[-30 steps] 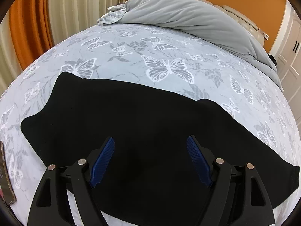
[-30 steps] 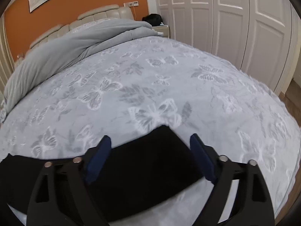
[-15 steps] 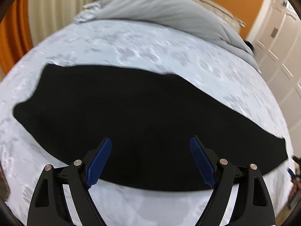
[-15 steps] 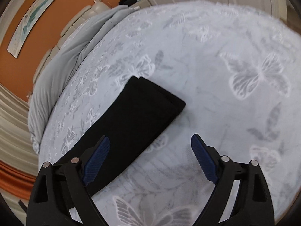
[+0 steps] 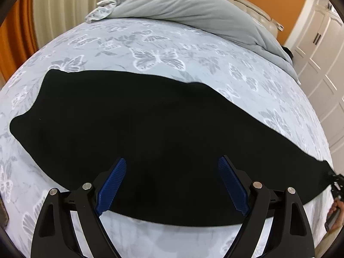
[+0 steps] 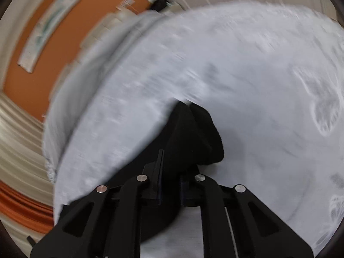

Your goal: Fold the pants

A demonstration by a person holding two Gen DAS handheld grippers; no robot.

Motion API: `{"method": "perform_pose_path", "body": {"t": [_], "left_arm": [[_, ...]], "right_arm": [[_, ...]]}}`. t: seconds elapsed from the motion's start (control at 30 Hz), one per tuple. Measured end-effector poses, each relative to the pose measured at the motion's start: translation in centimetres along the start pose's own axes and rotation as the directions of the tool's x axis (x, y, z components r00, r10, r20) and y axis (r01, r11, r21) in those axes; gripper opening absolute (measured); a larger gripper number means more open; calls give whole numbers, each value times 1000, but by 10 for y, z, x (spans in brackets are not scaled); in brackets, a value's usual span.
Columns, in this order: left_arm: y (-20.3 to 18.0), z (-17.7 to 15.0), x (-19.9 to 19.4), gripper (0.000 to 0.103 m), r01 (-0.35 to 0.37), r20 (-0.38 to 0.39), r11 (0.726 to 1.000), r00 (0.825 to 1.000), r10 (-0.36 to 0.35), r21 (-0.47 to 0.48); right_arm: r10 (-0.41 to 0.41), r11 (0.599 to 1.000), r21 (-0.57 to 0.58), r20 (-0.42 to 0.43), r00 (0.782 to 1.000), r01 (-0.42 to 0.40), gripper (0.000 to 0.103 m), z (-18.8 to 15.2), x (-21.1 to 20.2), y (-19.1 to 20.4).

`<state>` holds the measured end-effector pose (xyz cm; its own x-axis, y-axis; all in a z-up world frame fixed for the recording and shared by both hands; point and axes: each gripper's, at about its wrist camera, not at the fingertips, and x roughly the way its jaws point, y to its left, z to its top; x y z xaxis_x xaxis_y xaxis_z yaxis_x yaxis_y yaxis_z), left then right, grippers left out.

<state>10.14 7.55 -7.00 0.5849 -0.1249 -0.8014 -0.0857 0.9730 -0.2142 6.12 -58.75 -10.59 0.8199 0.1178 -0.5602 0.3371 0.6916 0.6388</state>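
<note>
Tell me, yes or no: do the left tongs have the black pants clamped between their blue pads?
No. The left tongs hang over the black pants with both blue pads spread wide apart, jaws opening, pinching no cloth.

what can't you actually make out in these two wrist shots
- Right wrist view: the right gripper is closing on the black pants; the cloth hides its pads, and motion blur smears the bedsheet.
- Left wrist view: the hand at the right edge is cut off.
- Left wrist view: the pants' folds are lost in black.

Butterfly-print bedsheet [image 5: 159,58] covers the bed. Grey duvet [image 5: 193,8] bunched at its head end; orange wall [image 6: 32,81] behind; white wardrobe doors [image 5: 322,64] beside bed.
</note>
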Motion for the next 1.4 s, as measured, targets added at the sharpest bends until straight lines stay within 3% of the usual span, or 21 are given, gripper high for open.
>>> {"method": "perform_pose_path", "body": {"t": [0.17,0.27,0.37,0.43,0.53,0.6,0.73,0.87,0.93,1.0,1.07,1.17,1.23,1.27,1.33,1.37,1.4], "left_arm": [[10,7,-3,85,6,7,999,1000,-6,-46],[11,8,-7,85,14,13,998,1000,-13,-59],[13,9,-10,85,26,15,998,1000,-25,-64],[14,10,-14,85,29,22,998,999,-28,-63],[24,13,-20,85,38,32,995,999,-35,-89],[34,16,-23,85,42,39,993,999,-38,-114],[59,25,-29,85,36,45,986,999,-29,-164],[90,31,-29,85,18,36,978,999,-11,-208],[109,33,-29,85,27,15,970,1000,-24,-242],[135,35,-27,85,42,-4,952,999,-45,-304],[167,34,-26,85,54,-16,917,998,-66,-395],[208,26,-31,85,90,-9,848,994,-111,-523],[228,21,-39,85,107,8,809,992,-126,-578],[234,19,-44,85,103,19,804,993,-113,-586],[241,16,-54,85,84,35,807,996,-78,-585],[242,15,-56,85,81,35,810,997,-75,-581],[243,14,-57,85,82,32,817,996,-78,-571]], "right_arm": [[221,964,-161,31,975,-214,10,-8,-28,98],[306,910,-288,-20,952,-298,10,-32,-34,160],[334,838,-420,-112,936,-349,10,-72,-28,220],[319,790,-492,-179,931,-366,10,-106,-13,252],[270,751,-542,-271,924,-378,10,-149,17,279],[206,716,-590,-333,920,-373,10,-183,43,292],[81,669,-651,-417,905,-360,10,-238,82,300],[-65,592,-736,-448,892,-327,16,-280,105,291],[-54,571,-749,-442,895,-336,27,-283,94,291],[-49,564,-761,-418,907,-320,72,-282,80,295],[-29,520,-802,-360,933,-293,80,-288,67,299],[-46,466,-836,-349,936,-289,77,-302,64,308],[-69,427,-849,-373,925,-310,56,-313,76,314],[-99,412,-854,-390,916,-319,40,-321,86,315],[-116,405,-872,-349,930,-276,27,-324,94,319],[-103,433,-858,-351,931,-276,14,-319,92,325],[-71,457,-844,-350,934,-281,13,-314,87,330]]}}
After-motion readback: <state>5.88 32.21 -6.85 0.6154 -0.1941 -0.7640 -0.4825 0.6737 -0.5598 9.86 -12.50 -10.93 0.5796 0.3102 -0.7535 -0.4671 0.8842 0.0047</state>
